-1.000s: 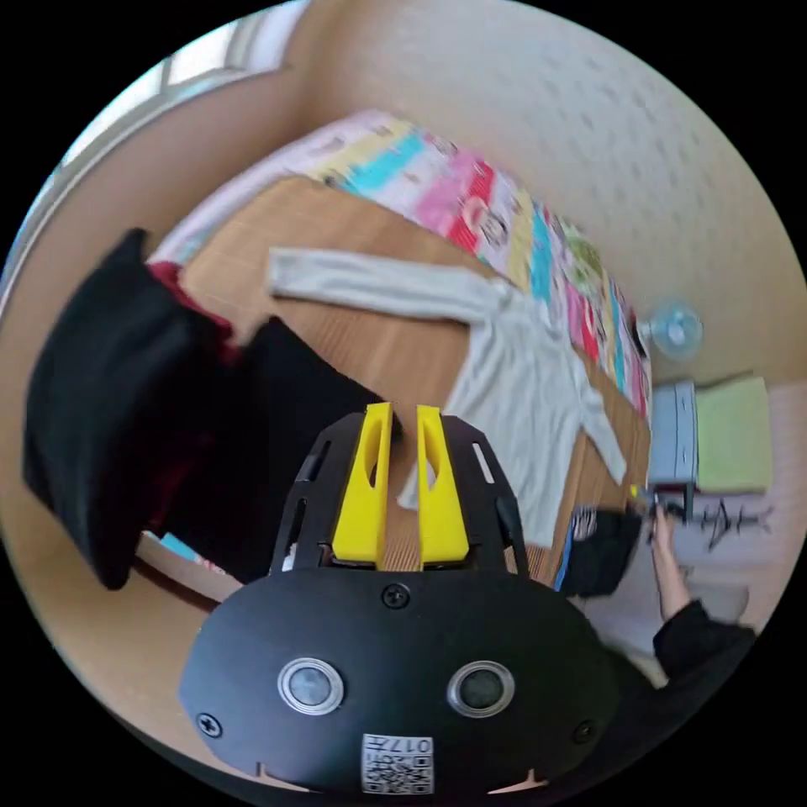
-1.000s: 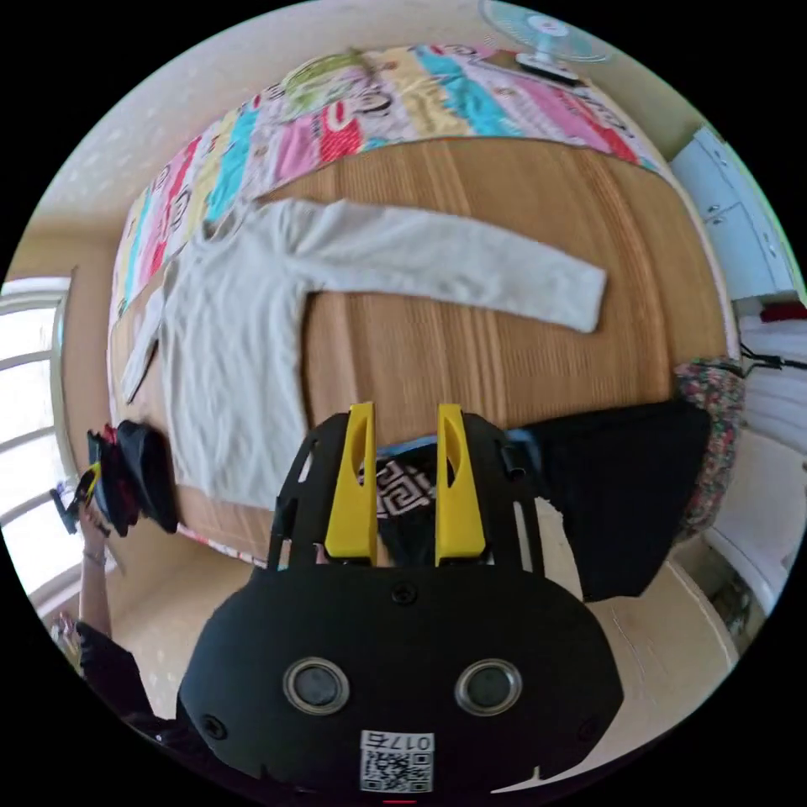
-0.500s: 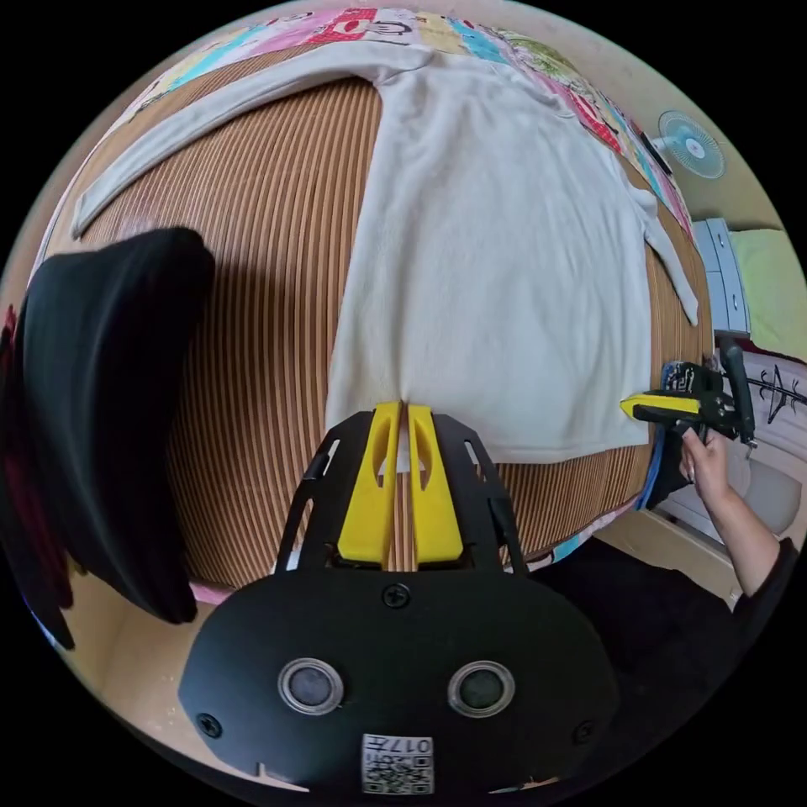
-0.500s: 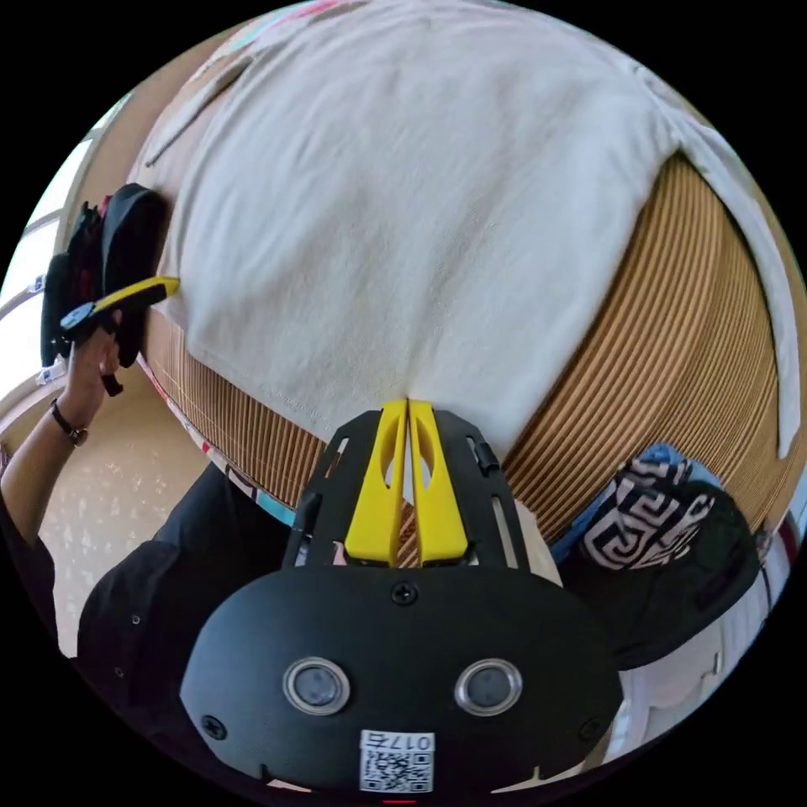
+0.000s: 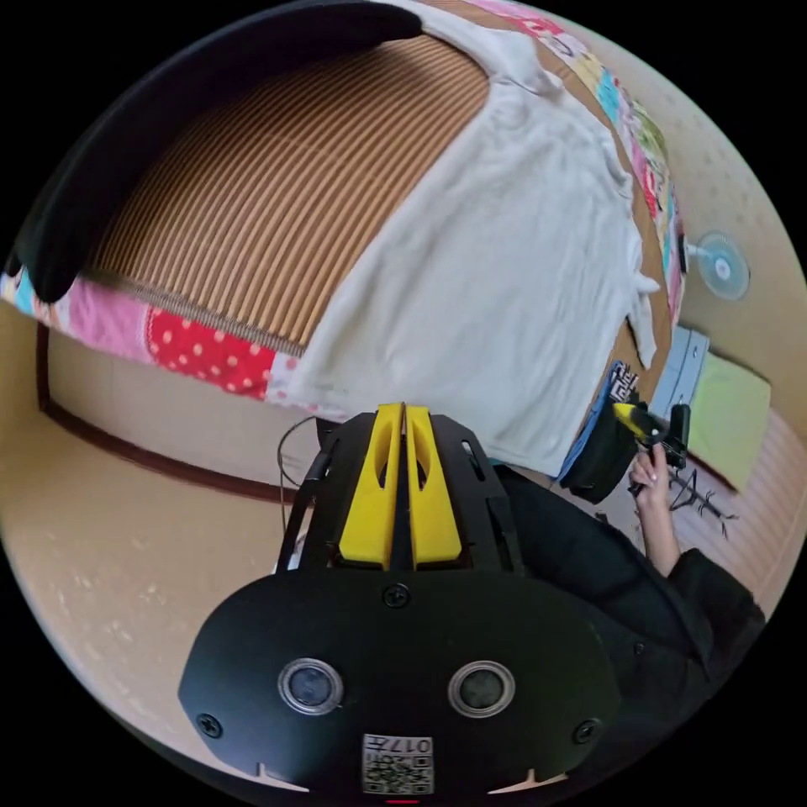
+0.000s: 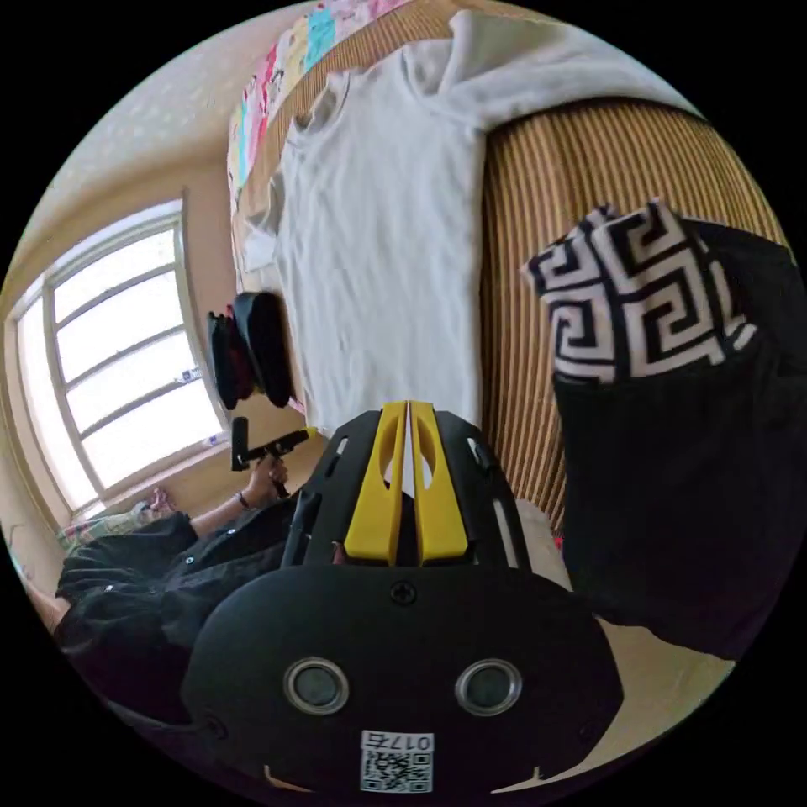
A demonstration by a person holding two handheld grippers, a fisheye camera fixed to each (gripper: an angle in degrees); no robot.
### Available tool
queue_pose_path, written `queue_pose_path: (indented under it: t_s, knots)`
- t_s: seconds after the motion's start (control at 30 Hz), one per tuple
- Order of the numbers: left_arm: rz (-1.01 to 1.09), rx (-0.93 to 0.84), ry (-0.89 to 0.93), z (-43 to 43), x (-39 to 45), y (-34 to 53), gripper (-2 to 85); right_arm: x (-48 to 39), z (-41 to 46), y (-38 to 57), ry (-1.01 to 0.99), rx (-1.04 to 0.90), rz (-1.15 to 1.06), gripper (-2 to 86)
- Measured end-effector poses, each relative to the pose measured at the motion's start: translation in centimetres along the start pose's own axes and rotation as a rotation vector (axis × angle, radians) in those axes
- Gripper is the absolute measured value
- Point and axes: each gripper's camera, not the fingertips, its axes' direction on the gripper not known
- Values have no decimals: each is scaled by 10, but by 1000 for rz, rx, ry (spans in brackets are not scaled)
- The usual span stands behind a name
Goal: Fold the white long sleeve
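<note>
L tool (image 5: 403, 409): jaws closed to a slit, tips at shirt (image 5: 504, 277) hem near bed edge; looks pinched on hem, prob. R tool (image 6: 408, 408): jaws closed w/ thin strip of white cloth between, on hem too.

Shirt lies flat on mat (image 5: 277, 193), hem toward the person, collar at 12 o'clock in right gripper view, one sleeve running off to 1 o'clock.

Risks:
- Thin bite on hem, so cloth may slip out on lift.
- Uneven pull L vs R would skew the fold.
- Hem sits at bed edge, could drag off.
- Black clothes (image 6: 672, 471) just beside shirt, may snag.

Surface: ribbed straw mat on bed over patchwork quilt (image 5: 193, 345). Room: window (image 6: 126, 370), fan (image 5: 721, 269), beige floor.
</note>
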Motion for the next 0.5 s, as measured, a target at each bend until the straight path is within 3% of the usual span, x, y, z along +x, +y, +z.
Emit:
queue_pose_path:
  t_s: [0.2, 0.37, 0.5]
  knots:
    - [-52, -12, 48, -10, -11, 1, -10, 107, -160, -31, -301, 546, 249, 110]
    - [27, 10, 80, -16, 4, -10, -10, 206, -190, -28, -469, 818, 488, 117]
    - [107, -5, 89, -11, 25, -20, -10, 229, -192, -43, -427, 913, 525, 121]
